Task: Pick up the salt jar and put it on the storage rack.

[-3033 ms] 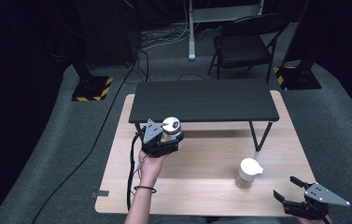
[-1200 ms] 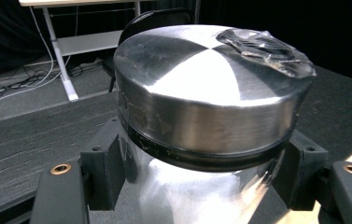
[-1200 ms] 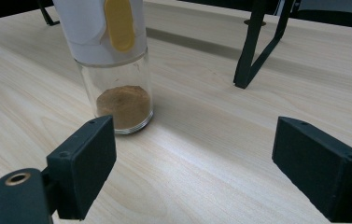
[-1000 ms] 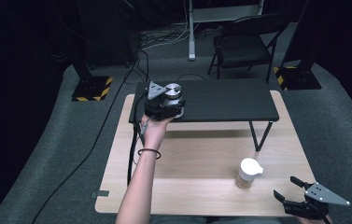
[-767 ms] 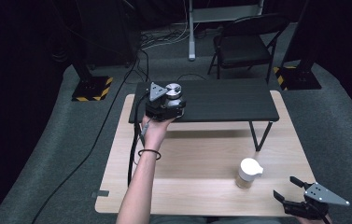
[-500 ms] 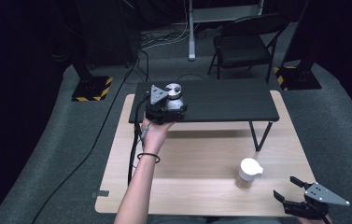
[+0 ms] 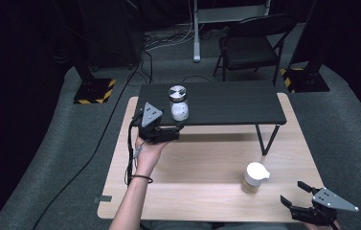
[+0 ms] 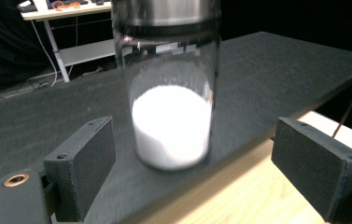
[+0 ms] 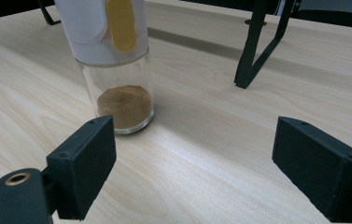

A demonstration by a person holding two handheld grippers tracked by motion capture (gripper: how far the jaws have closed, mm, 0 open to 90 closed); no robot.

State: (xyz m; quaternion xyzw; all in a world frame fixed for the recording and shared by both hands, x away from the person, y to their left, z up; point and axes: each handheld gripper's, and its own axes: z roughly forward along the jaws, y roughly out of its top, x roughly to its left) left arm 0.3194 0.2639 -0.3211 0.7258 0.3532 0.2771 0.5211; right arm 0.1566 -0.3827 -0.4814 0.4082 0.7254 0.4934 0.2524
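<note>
- On the left I have my left gripper (image 7: 168, 125) just off the near edge of the black shelf (image 7: 226, 100), low against the wooden table (image 7: 207, 163). Its jaws stand apart with nothing pressed between them; they have just been opening, and the jar now stands free of them.
- The salt jar (image 7: 178, 102) stands upright on the shelf near its front left corner, just beyond my left gripper's tips. It has a metal cap and clear glass walls with white grains in the lower part.
- In the left gripper view the salt jar (image 8: 170, 93) sits ahead of the jaws, between their lines but farther out than the pads, close to the shelf's front edge. Neither pad touches the glass. The picture is a little blurred, so I cannot tell how far the glass stands from the pads.
- Toward the right, a second jar, the spice jar (image 7: 255, 177), stands upright on the wooden table in front of the shelf's leg (image 7: 265, 139). It has a white lid and brown powder at the bottom.
- At the far right my right gripper (image 7: 298, 198) rests at the table's near edge, jaws spread wide and holding nothing.
- In the right gripper view the spice jar (image 9: 117, 70) stands ahead and to the left of the jaws, apart from both pads.
</note>
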